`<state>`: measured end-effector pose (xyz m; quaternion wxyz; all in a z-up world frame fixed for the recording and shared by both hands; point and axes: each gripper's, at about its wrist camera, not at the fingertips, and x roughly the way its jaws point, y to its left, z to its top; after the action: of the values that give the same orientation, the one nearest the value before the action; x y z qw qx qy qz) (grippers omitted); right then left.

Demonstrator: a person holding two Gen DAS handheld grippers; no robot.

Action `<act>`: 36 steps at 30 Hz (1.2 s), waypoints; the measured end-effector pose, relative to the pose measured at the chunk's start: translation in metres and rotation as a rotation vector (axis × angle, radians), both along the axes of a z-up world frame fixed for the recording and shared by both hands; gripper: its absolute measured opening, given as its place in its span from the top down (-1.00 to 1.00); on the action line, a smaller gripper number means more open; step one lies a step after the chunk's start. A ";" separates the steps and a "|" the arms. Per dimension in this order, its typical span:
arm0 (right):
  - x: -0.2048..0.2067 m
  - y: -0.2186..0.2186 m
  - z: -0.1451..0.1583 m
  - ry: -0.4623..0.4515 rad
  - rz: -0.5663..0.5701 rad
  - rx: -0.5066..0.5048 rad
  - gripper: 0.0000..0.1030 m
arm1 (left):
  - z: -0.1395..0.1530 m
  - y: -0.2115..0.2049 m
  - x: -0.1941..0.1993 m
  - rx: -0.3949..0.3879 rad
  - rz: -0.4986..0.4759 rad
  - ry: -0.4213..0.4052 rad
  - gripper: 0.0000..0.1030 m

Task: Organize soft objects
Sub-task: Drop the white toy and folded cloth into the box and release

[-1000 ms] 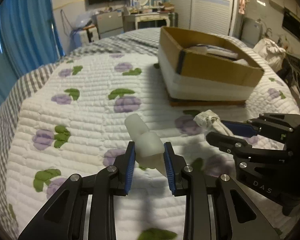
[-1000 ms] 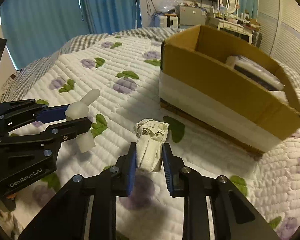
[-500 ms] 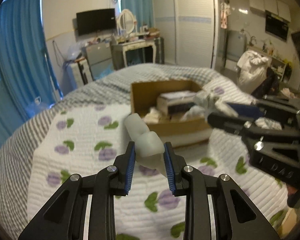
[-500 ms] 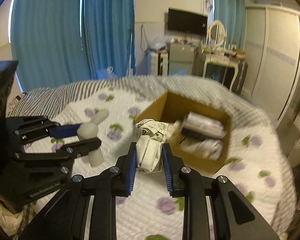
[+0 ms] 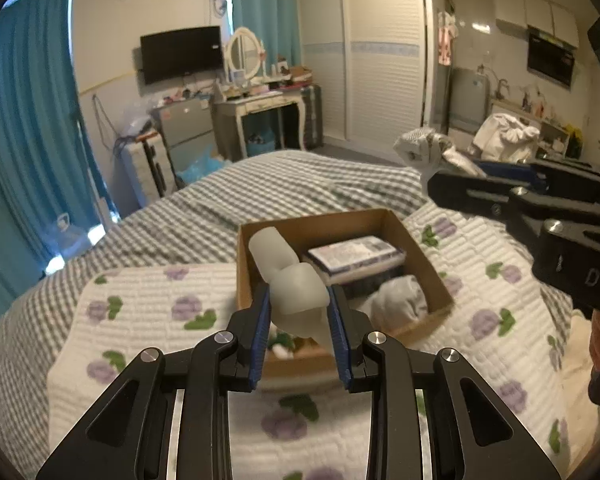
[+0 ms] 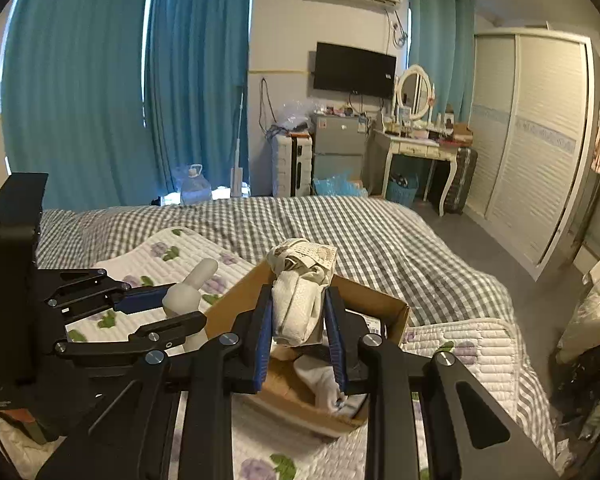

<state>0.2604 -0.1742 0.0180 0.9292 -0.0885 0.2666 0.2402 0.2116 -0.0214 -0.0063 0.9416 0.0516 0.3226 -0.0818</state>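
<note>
Holding both loads up above the bed, I see my left gripper [image 5: 298, 320] clamped on a pale, translucent white soft bottle-shaped piece [image 5: 288, 280], its blue pads [image 5: 261, 328] pressed against the piece's wider body while the narrow neck points forward and up. My right gripper [image 6: 298, 340] is squeezed shut on a rolled bundle of white and grey cloth [image 6: 300, 288], the knotted end sticking out past the fingertips (it looks like balled socks, though I cannot tell for sure). Both items hang in the air over the open brown cardboard box [image 5: 420, 248], which sits on the white quilted blanket with purple flowers and green leaves [image 5: 148, 312]. Inside the box lie a flat printed packet [image 5: 354, 252] and a crumpled grey cloth [image 5: 396, 300]. From the right wrist view, the left gripper [image 6: 180, 312] hovers just beside the box's left wall [image 6: 236, 308]. A grey checked bedsheet [image 6: 380, 232] spreads beyond the quilt.
</note>
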 end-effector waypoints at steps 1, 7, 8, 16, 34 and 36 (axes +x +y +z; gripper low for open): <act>0.011 -0.001 -0.006 0.012 -0.005 0.002 0.53 | -0.002 -0.002 0.006 0.001 -0.002 0.003 0.46; 0.068 -0.003 -0.046 0.100 -0.018 0.015 0.53 | -0.037 -0.002 0.061 0.023 -0.014 0.052 0.46; 0.080 -0.002 -0.056 0.119 -0.021 0.014 0.53 | -0.041 -0.002 0.066 0.022 -0.016 0.060 0.46; 0.119 -0.001 -0.104 0.196 -0.041 0.019 0.45 | -0.080 -0.002 0.096 0.065 0.028 0.106 0.10; 0.021 -0.035 0.027 -0.004 -0.154 0.036 -0.23 | 0.047 -0.007 0.011 0.013 0.096 -0.145 -0.51; -0.001 -0.038 0.052 -0.044 -0.158 0.041 -0.23 | 0.079 -0.008 -0.017 0.013 0.100 -0.214 -0.51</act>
<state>0.2592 -0.2120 0.0704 0.9525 -0.0533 0.2473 0.1695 0.1950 -0.0295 0.0724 0.9732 0.0500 0.2230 -0.0268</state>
